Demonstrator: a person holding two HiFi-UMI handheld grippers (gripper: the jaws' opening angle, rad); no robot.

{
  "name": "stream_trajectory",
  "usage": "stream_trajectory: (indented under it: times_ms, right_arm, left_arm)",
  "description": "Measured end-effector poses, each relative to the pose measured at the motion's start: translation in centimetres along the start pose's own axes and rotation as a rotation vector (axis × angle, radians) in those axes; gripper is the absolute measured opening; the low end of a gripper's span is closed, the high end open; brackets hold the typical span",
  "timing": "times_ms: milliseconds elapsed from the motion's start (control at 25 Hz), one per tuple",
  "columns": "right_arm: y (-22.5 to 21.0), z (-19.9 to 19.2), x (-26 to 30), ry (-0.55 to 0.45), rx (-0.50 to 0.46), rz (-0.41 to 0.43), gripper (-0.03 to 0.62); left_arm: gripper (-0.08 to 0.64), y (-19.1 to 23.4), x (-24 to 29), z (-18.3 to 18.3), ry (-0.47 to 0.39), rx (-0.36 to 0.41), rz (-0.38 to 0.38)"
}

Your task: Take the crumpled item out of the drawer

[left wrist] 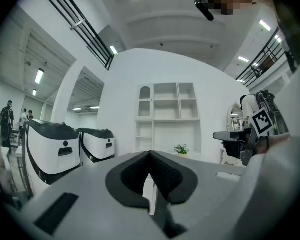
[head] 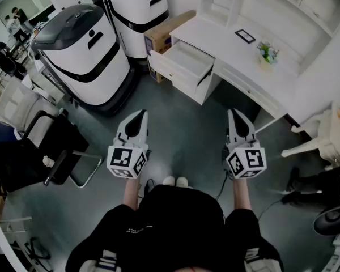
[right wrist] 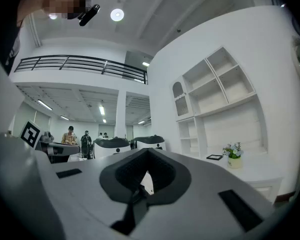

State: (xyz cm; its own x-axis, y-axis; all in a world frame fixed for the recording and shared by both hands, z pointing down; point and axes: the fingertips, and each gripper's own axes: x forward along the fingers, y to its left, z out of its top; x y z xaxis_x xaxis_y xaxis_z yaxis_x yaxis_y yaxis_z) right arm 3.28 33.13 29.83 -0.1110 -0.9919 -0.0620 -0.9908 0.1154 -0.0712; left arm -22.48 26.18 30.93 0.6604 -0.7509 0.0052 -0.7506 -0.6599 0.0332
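Note:
The white desk point(head: 226, 44) has one drawer point(head: 184, 61) pulled open, up ahead in the head view. Its inside looks white, and I cannot make out any crumpled item in it from here. My left gripper point(head: 140, 114) is held level over the grey floor, well short of the drawer, shut with nothing between its tips. My right gripper point(head: 233, 113) hangs beside it at the same height, also shut and empty. In the left gripper view the left gripper point(left wrist: 150, 154) points at the desk's shelves point(left wrist: 166, 109). The right gripper point(right wrist: 148, 151) shows its black pads meeting.
Two large white-and-black machines point(head: 82, 52) stand left of the desk, with a cardboard box point(head: 164, 35) between them and the drawer. A black chair point(head: 39, 152) is at the left, a white chair point(head: 323, 143) at the right. A small plant point(head: 267, 52) and a frame point(head: 245, 36) sit on the desk.

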Motion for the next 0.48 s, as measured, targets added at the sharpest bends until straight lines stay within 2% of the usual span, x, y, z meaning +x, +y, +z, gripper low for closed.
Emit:
stream_trajectory:
  times_ms: [480]
  right_arm:
    - [-2.1, 0.1, -0.7, -0.015, 0.019, 0.012, -0.008]
  left_arm:
    - [-0.002, -1.8, 0.7, -0.4, 0.008, -0.008, 0.01]
